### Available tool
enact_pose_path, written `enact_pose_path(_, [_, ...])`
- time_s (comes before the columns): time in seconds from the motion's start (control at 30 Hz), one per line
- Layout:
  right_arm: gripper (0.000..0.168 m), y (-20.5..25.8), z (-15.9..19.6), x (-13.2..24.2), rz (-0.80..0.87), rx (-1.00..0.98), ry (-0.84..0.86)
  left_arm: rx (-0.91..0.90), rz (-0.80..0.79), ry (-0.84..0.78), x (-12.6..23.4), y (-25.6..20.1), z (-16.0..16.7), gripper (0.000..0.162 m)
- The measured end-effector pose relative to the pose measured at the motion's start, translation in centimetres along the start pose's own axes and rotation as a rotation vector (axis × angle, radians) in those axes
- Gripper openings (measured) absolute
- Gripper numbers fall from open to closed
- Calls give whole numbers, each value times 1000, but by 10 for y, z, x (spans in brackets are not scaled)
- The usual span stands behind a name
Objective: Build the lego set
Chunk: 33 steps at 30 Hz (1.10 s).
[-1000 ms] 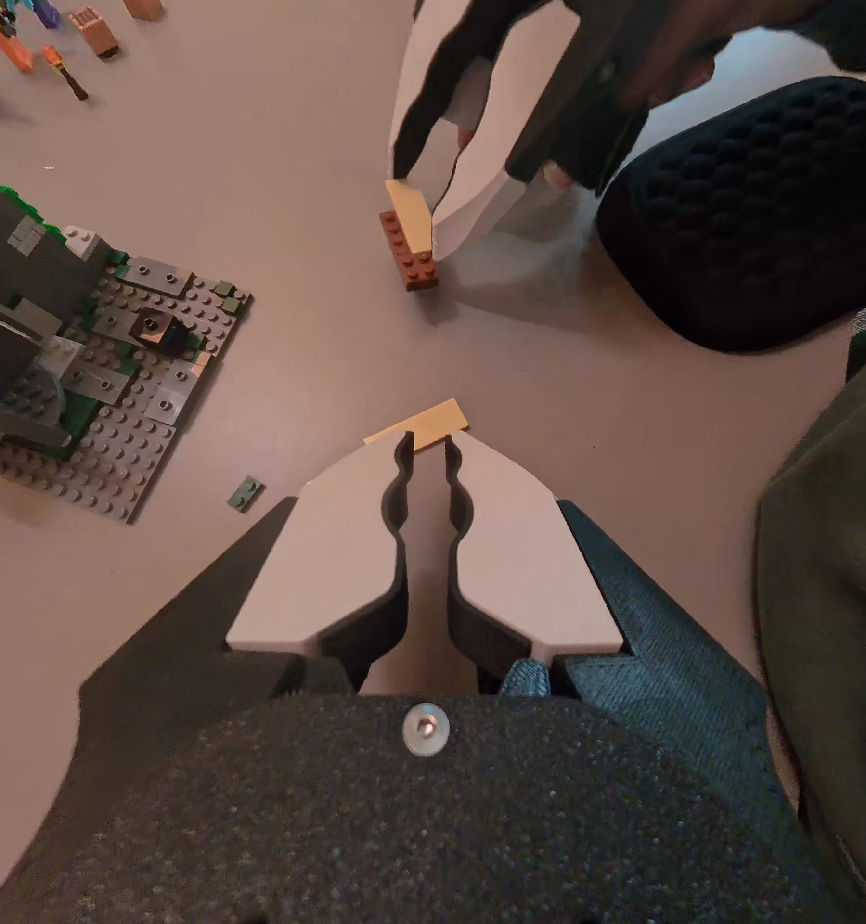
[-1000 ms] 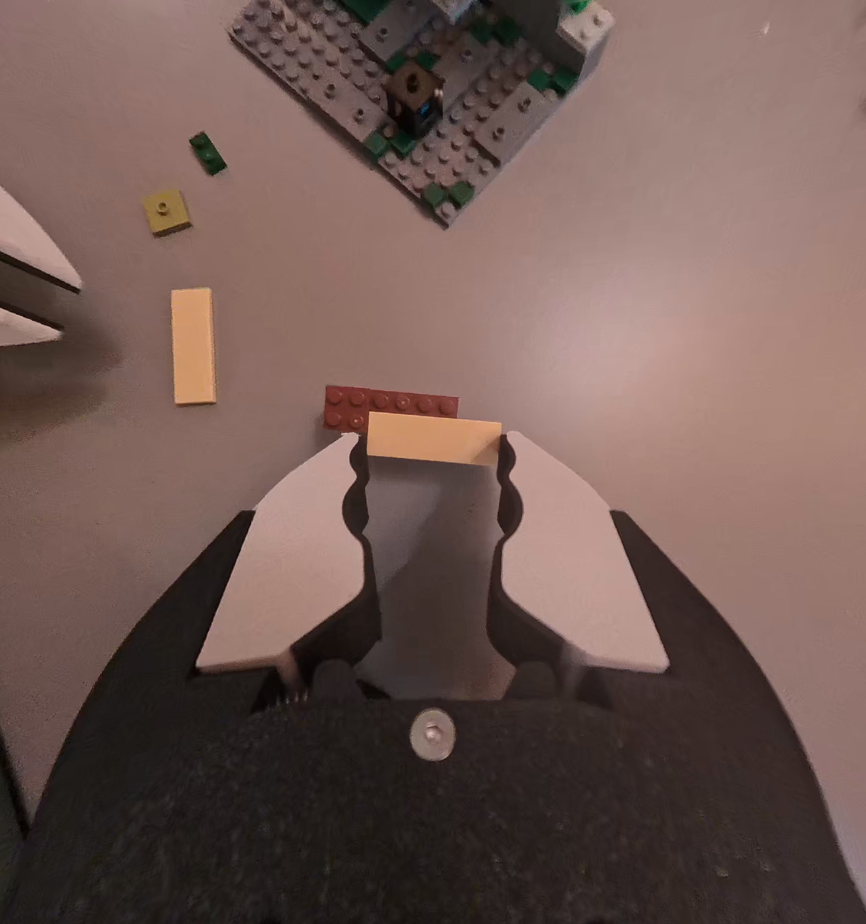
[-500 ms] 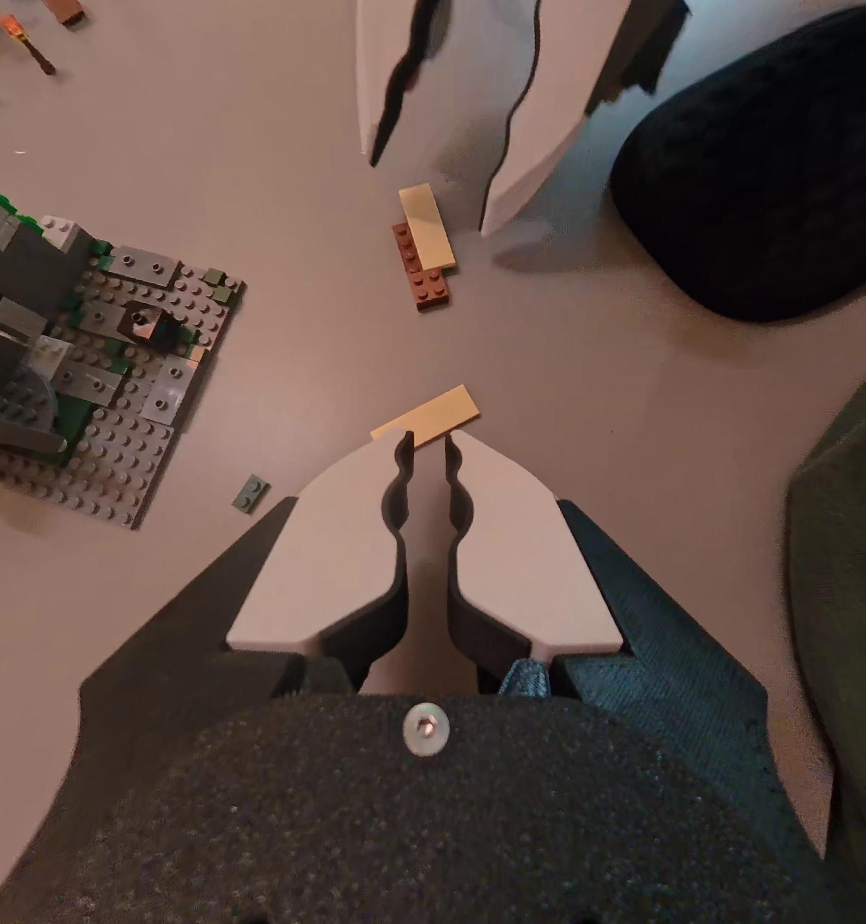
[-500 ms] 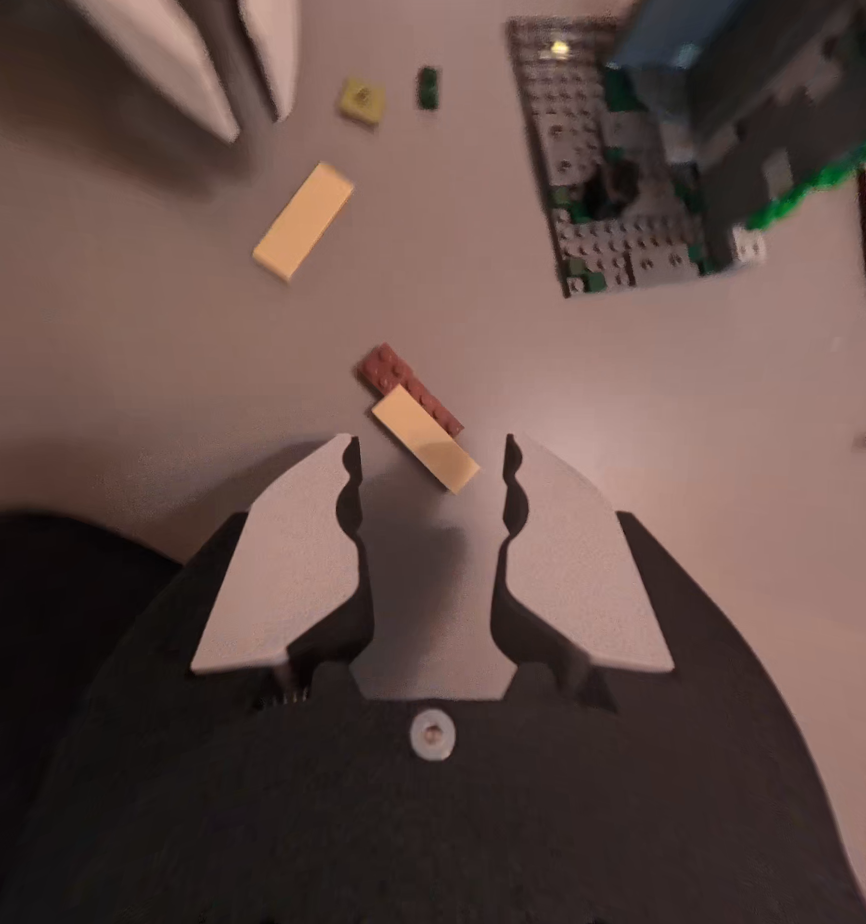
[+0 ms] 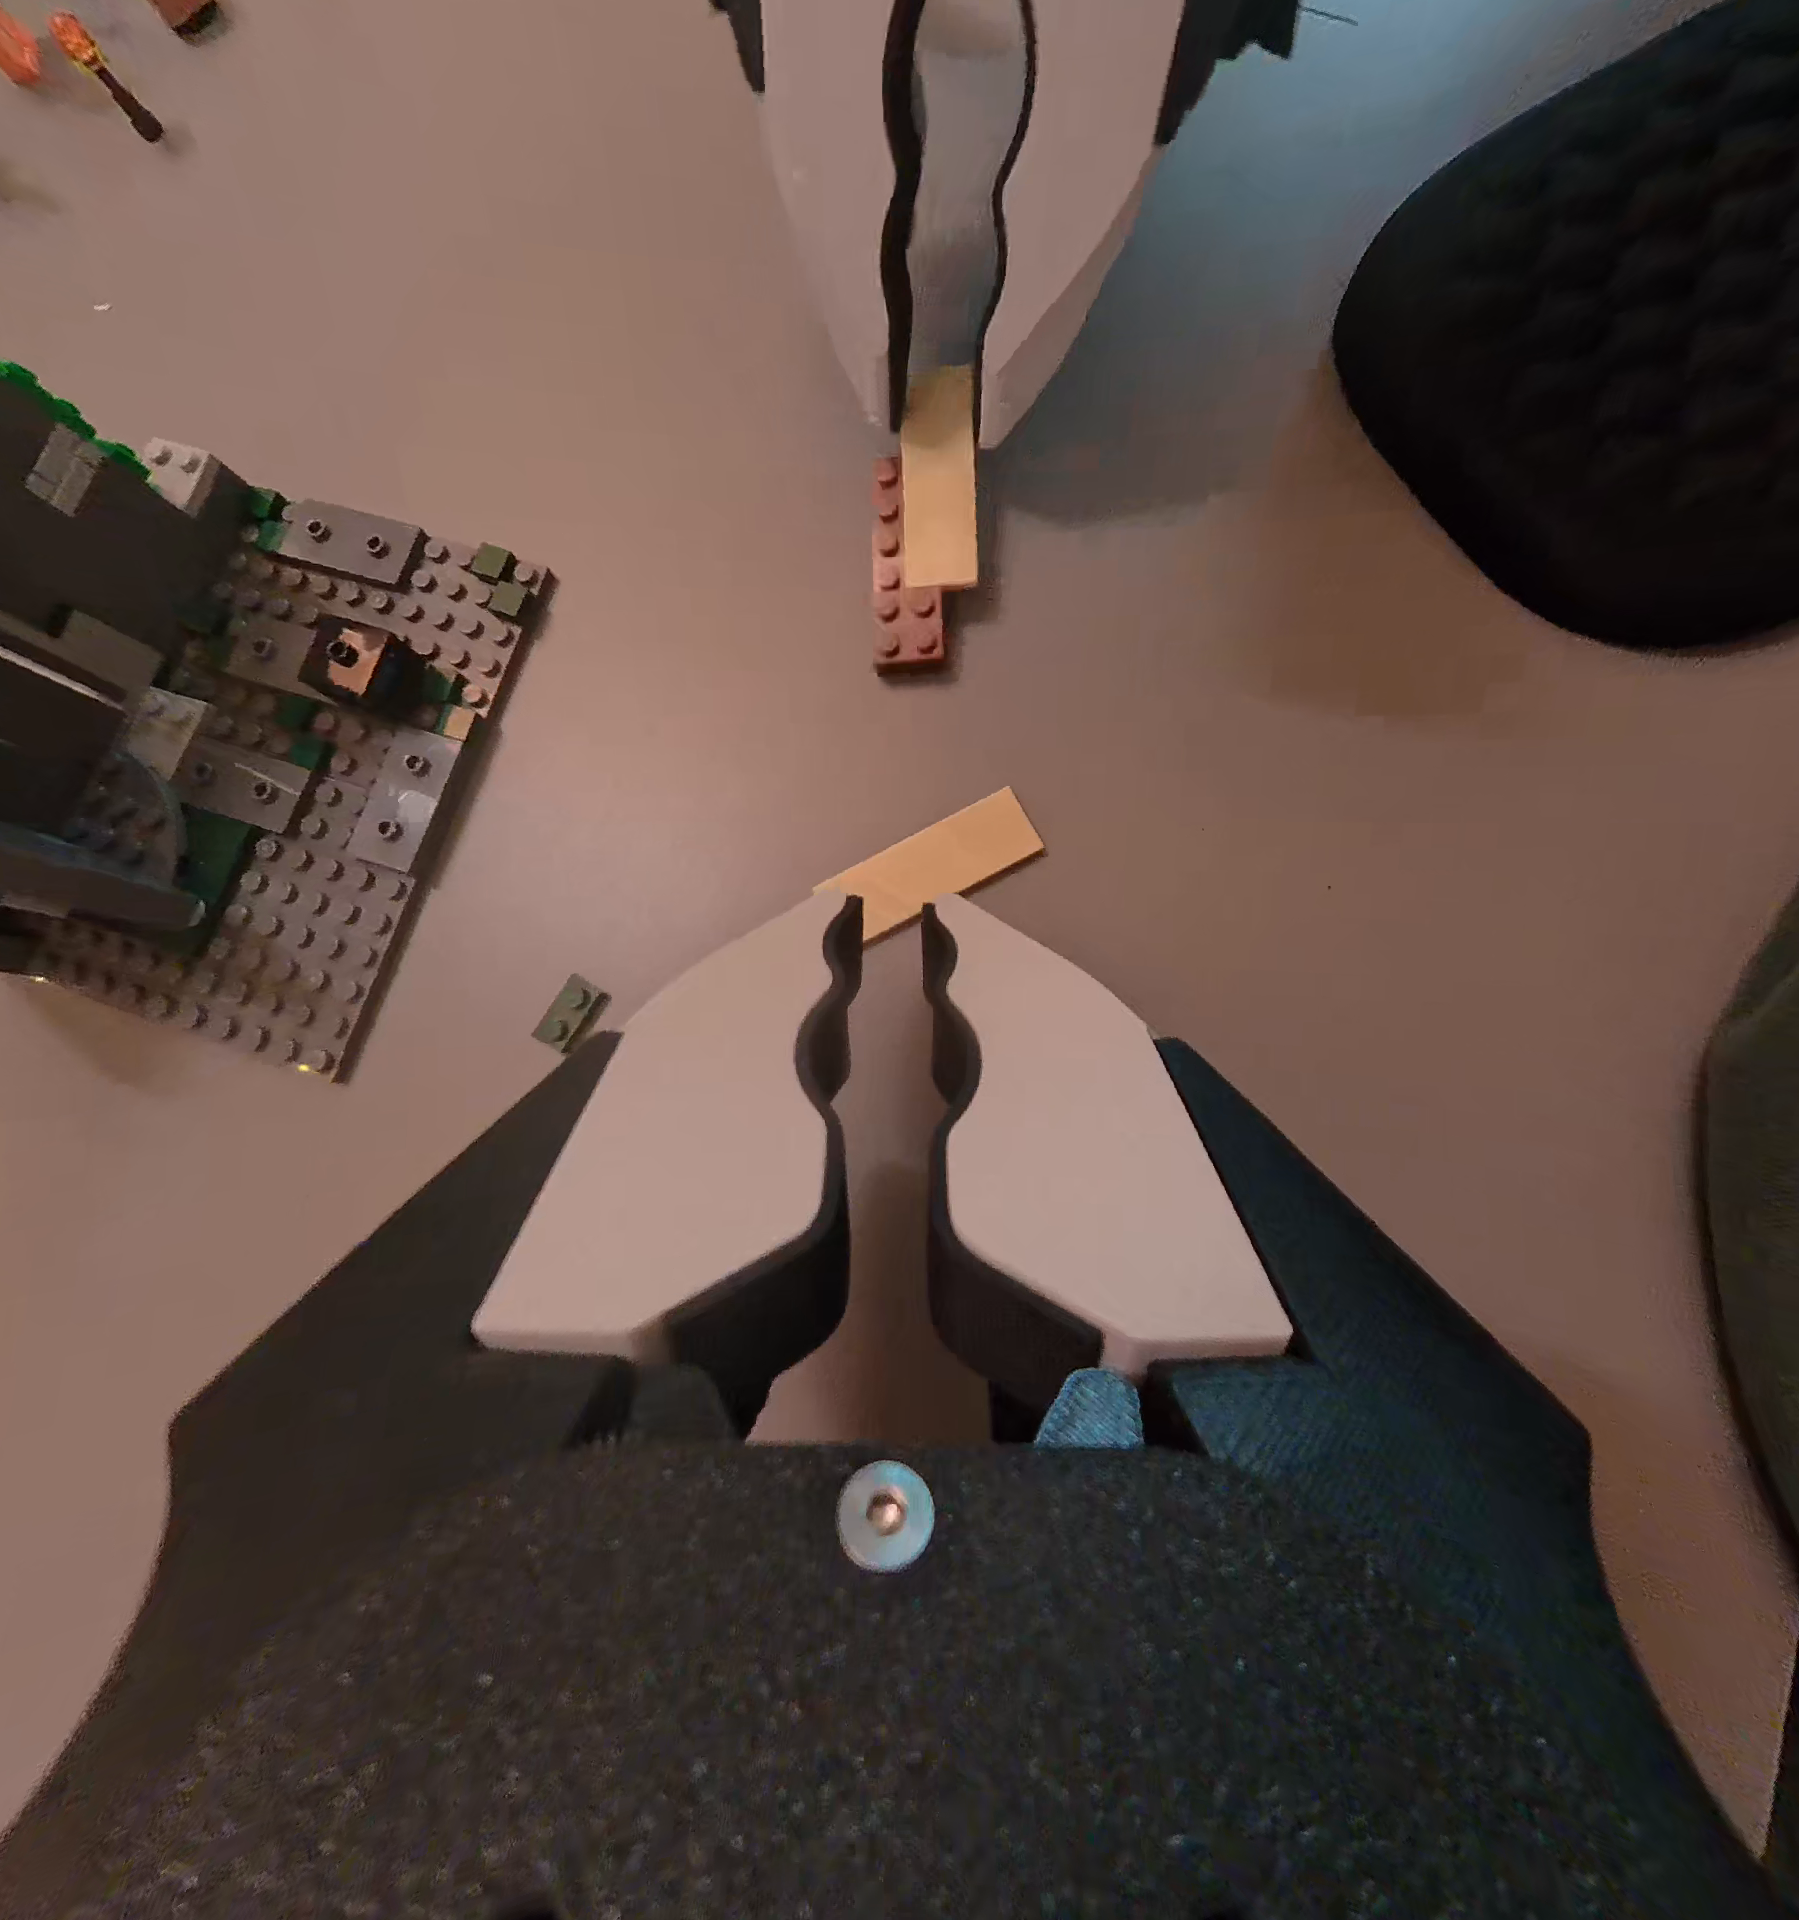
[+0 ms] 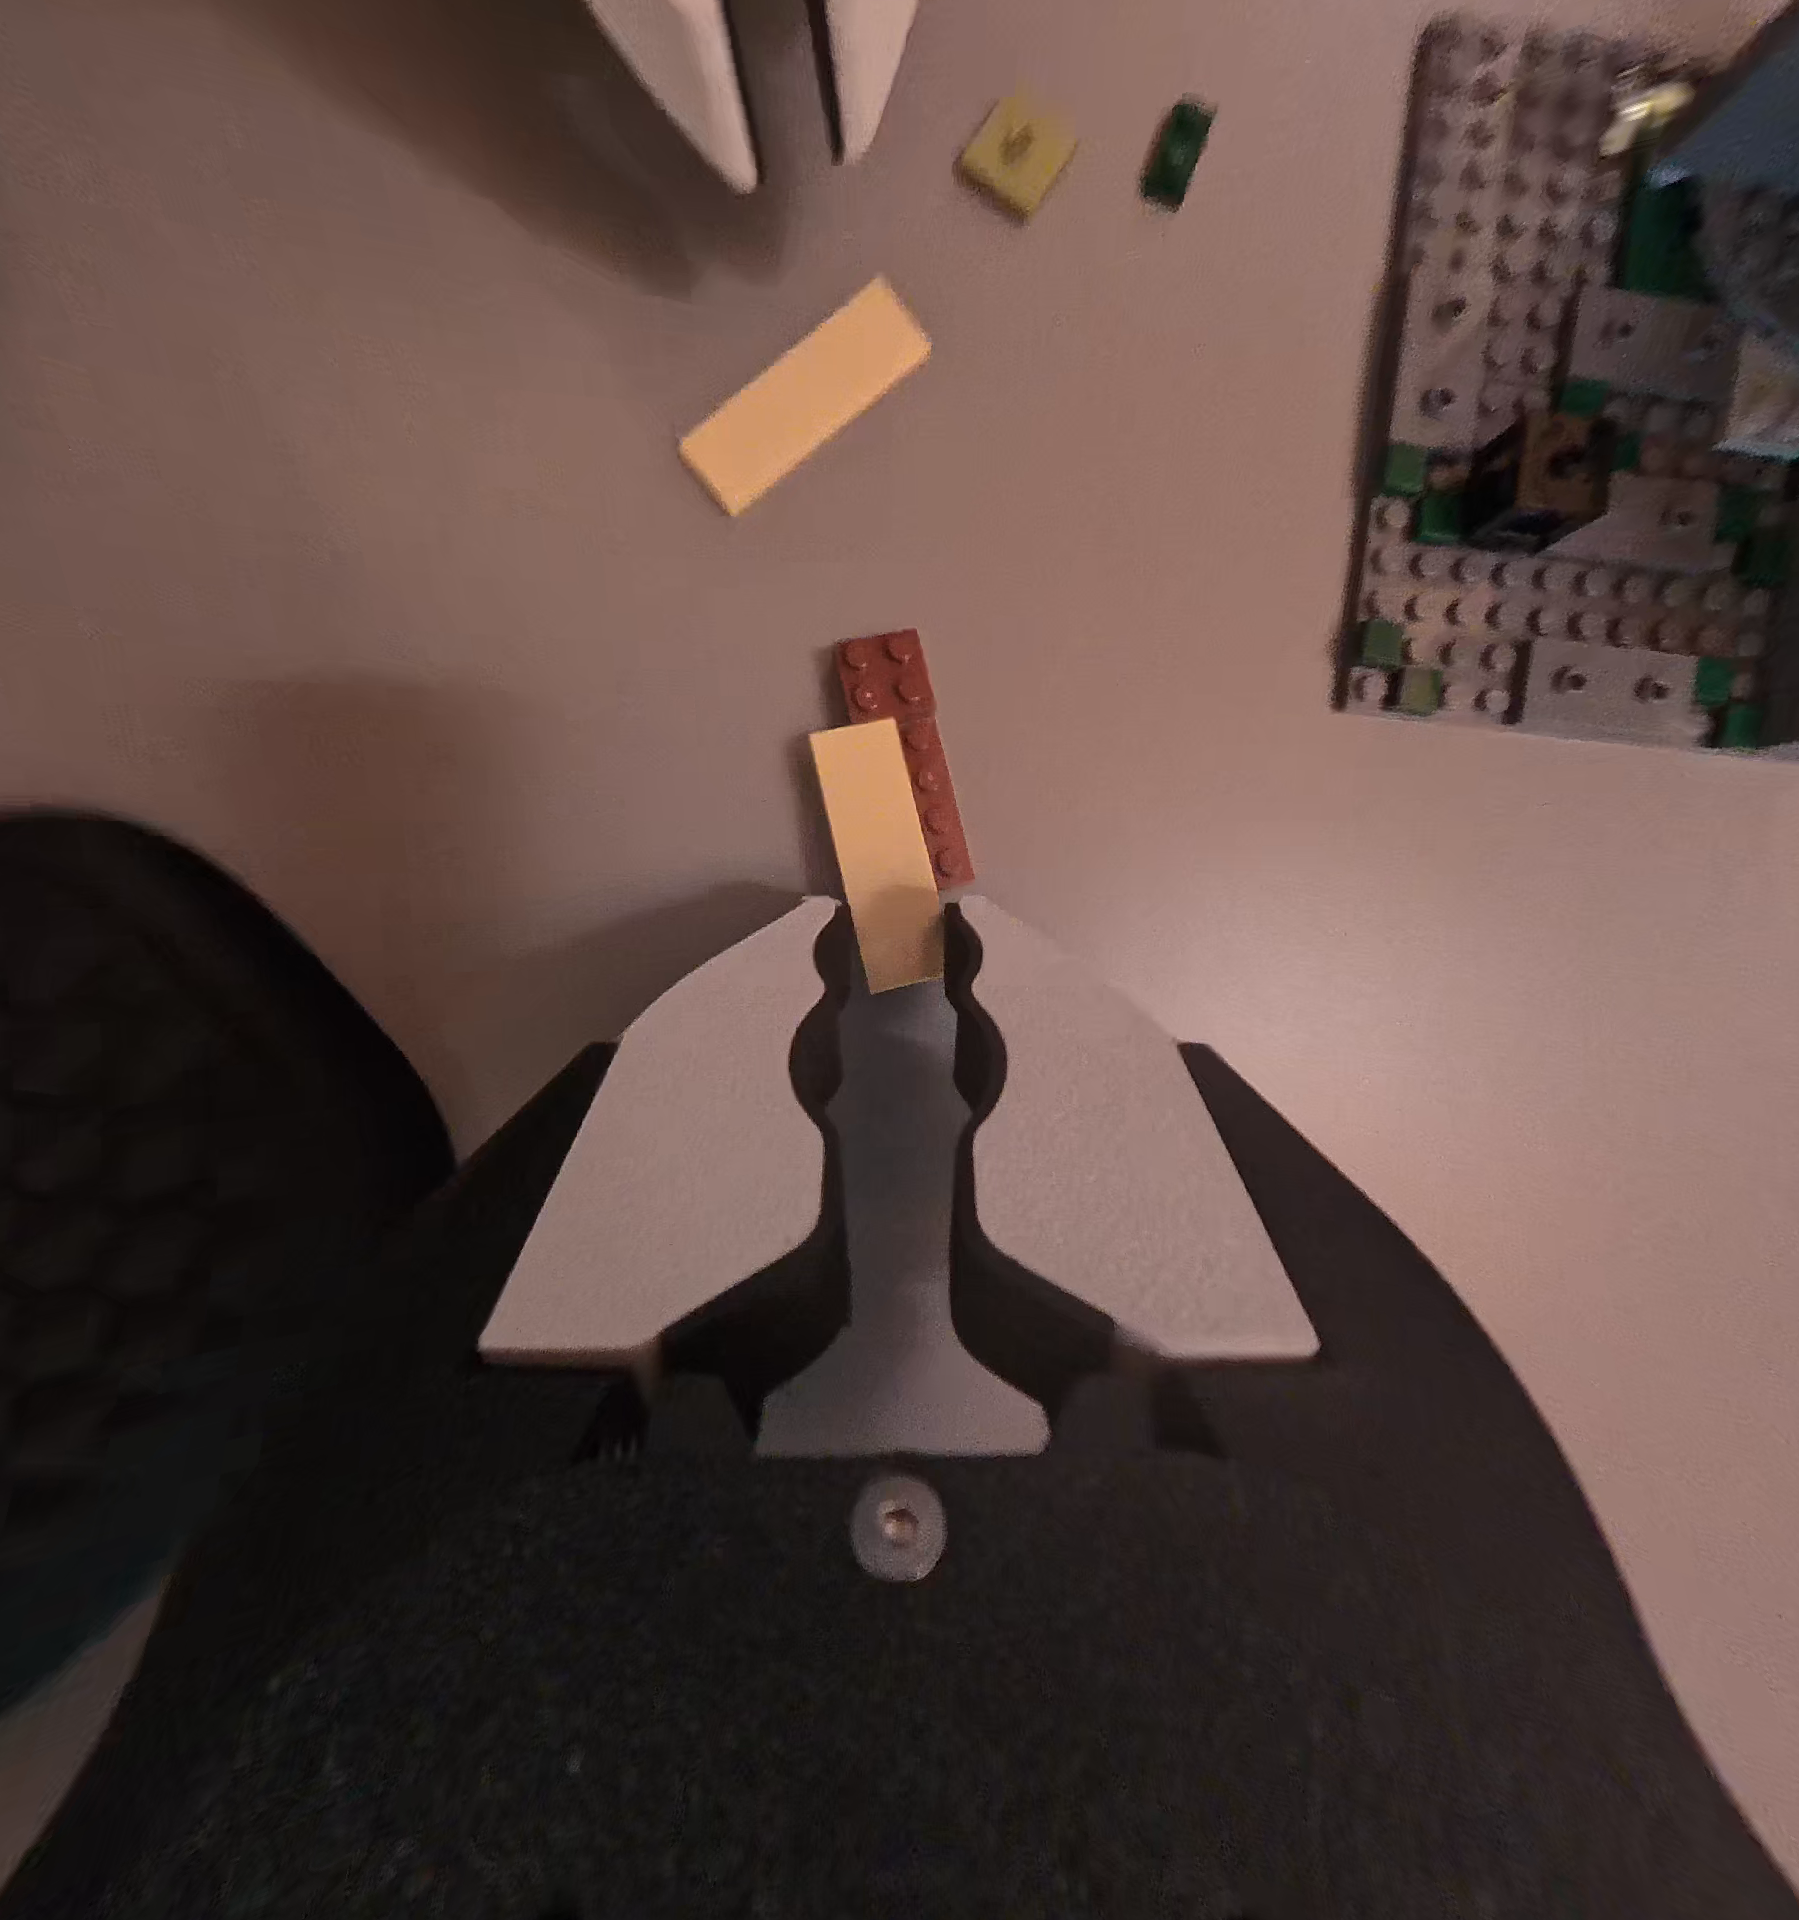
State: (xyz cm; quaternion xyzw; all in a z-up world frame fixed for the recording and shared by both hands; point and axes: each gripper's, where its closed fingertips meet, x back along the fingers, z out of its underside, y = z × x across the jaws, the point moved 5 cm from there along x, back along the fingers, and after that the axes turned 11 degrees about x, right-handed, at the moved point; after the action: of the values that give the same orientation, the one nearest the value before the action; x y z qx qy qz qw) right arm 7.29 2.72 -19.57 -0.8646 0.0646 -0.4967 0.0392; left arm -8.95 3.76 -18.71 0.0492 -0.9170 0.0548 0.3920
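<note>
A tan tile (image 6: pixel 874 831) lies lengthwise on a brown plate (image 6: pixel 900 675) on the table, offset to one side. My right gripper (image 6: pixel 890 914) is shut on the near end of this tile, one finger on each long side; it also shows in the left wrist view (image 5: pixel 942 405) with the tile (image 5: pixel 939 509) and the brown plate (image 5: pixel 910 613). My left gripper (image 5: pixel 890 914) is nearly shut and empty, its tips over the end of a second tan tile (image 5: pixel 952 852), which also shows in the right wrist view (image 6: pixel 804 395).
A grey baseplate with a partly built model (image 5: pixel 282 831) lies at the left; it also shows in the right wrist view (image 6: pixel 1497 623). A small green plate (image 5: pixel 570 1013) and a yellow-green square tile (image 6: pixel 1016 156) lie loose. A black cushion (image 5: pixel 1622 312) is at the right. Small loose pieces (image 5: pixel 95 62) lie far left. The tips of one gripper are about 11 cm away from the tips of the other.
My right gripper let go of the tile's ends, turned about a quarter turn and closed on its long sides. The tile stays on the brown plate. My left gripper has hardly moved.
</note>
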Motion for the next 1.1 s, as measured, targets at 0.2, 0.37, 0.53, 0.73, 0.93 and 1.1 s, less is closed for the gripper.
enact_pose_path(0.2, [16,4,-20,-8,162,-314,-13,-3,-8,-2,1,5,-1,10])
enact_pose_path(0.37, [17,6,-16,-16,195,-323,-9,-16,-10,5,1,5,-2,10])
enact_pose_path(0.53, [27,6,-22,-10,238,-193,-35,-21,-16,4,1,6,-3,10])
enact_pose_path(0.73, [33,21,-66,-21,84,105,-4,-10,-41,-5,5,10,-2,10])
enact_pose_path(0.93, [33,4,-83,-48,6,-210,125,37,-87,-38,17,17,4,10])
enact_pose_path(1.1, [39,12,-87,-60,40,-237,176,78,-102,-83,29,22,12,9])
